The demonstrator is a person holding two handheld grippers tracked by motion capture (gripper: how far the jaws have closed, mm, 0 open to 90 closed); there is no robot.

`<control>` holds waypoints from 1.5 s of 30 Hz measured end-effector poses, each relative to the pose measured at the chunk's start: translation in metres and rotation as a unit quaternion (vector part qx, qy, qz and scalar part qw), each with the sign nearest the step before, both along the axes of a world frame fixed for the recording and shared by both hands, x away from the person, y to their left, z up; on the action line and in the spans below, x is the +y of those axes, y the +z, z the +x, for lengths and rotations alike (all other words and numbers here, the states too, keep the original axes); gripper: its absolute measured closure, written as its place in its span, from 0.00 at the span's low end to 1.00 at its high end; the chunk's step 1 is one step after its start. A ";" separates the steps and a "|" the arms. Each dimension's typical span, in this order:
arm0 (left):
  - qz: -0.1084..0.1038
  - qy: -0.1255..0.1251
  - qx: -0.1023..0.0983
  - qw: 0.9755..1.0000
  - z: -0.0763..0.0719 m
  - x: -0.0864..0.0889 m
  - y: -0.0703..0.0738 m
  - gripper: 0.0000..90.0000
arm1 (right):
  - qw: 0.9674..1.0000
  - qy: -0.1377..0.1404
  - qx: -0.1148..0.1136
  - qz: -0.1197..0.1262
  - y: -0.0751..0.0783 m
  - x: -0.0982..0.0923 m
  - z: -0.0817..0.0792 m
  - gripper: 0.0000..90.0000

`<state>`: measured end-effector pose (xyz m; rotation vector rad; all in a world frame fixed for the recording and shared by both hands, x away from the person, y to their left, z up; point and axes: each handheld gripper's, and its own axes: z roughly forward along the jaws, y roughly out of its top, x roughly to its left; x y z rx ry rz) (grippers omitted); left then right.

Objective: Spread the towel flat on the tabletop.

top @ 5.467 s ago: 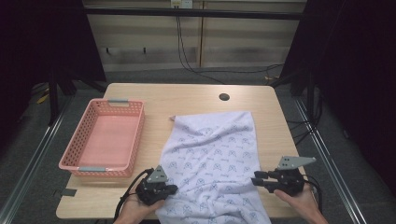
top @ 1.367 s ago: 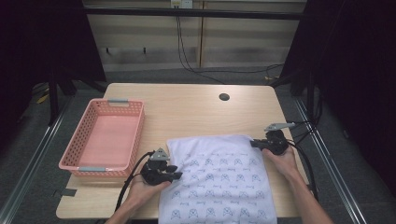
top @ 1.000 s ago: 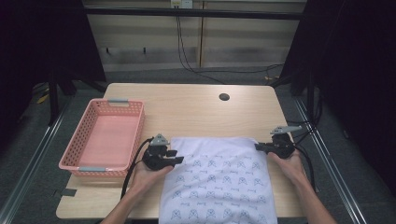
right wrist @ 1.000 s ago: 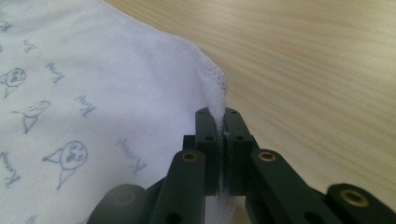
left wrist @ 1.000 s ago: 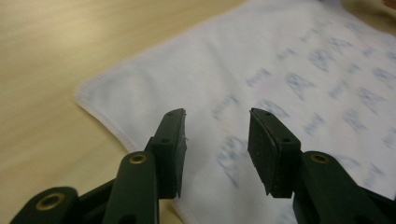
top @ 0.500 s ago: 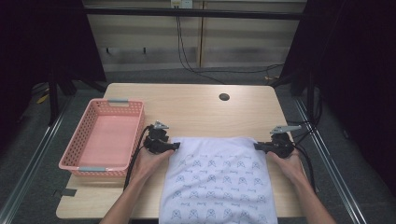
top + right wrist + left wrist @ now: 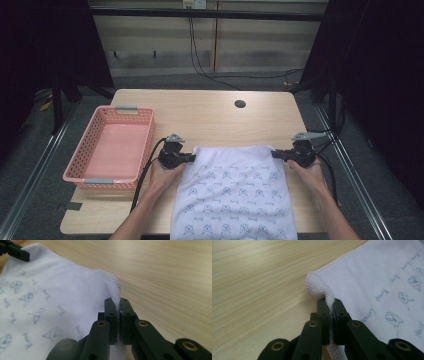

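Item: printed white towel [image 7: 235, 195], laid flat at the table's [image 7: 210, 112] near edge, at 6 o'clock from the cable hole [image 7: 240, 104]. Judged light, soft and limp; best taken by the stitched hems. The left gripper's [image 7: 189, 158] jaws had just been closing and were clamped on the far-left corner; the right gripper [image 7: 278, 154] was clamped on the far-right corner. A pink basket [image 7: 107, 150] was noted at 9 o'clock.

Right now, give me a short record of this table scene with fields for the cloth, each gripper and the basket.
cloth: white printed towel, spread flat on the pale wooden table, near edge overhanging
left gripper: shut on the towel's far left corner
right gripper: shut on the far right corner
basket: pink plastic mesh basket, empty, left of the towel
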<state>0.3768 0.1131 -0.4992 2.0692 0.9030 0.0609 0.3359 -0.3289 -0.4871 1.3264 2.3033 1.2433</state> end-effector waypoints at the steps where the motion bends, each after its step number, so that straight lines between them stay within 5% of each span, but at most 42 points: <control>1: -0.017 -0.003 -0.001 1.000 -0.001 0.002 0.007 0.96 | 1.000 0.001 -0.004 0.010 0.003 -0.001 0.000 0.97; 7: -0.051 -0.002 -0.041 0.998 -0.005 0.010 0.053 0.96 | 0.998 0.002 -0.044 0.045 0.034 -0.003 0.000 0.97; 10: -0.046 0.000 -0.059 0.997 -0.002 0.013 0.070 0.96 | 0.997 0.002 -0.060 0.052 0.052 -0.002 0.003 0.97; 19: -0.060 0.030 -0.089 0.994 0.032 0.032 0.114 0.96 | 0.993 -0.017 -0.106 0.059 0.105 -0.007 0.029 0.97; 25: -0.066 0.038 -0.110 0.991 0.054 0.027 0.142 0.96 | 0.992 -0.029 -0.113 0.049 0.137 -0.006 0.054 0.97; 29: -0.074 0.053 -0.122 0.988 0.072 0.023 0.165 0.96 | 0.989 -0.050 -0.132 0.050 0.158 -0.005 0.069 0.98; 32: -0.102 0.059 -0.139 0.983 0.075 0.022 0.184 0.96 | 0.988 -0.062 -0.133 0.049 0.174 -0.007 0.080 0.98; 37: -0.092 0.032 -0.156 0.983 0.056 0.022 0.186 0.96 | 0.984 -0.051 -0.158 0.071 0.200 -0.005 0.073 0.98; 45: -0.089 -0.015 -0.137 0.986 -0.007 0.032 0.154 0.96 | 0.988 0.007 -0.137 0.069 0.162 -0.005 0.012 0.98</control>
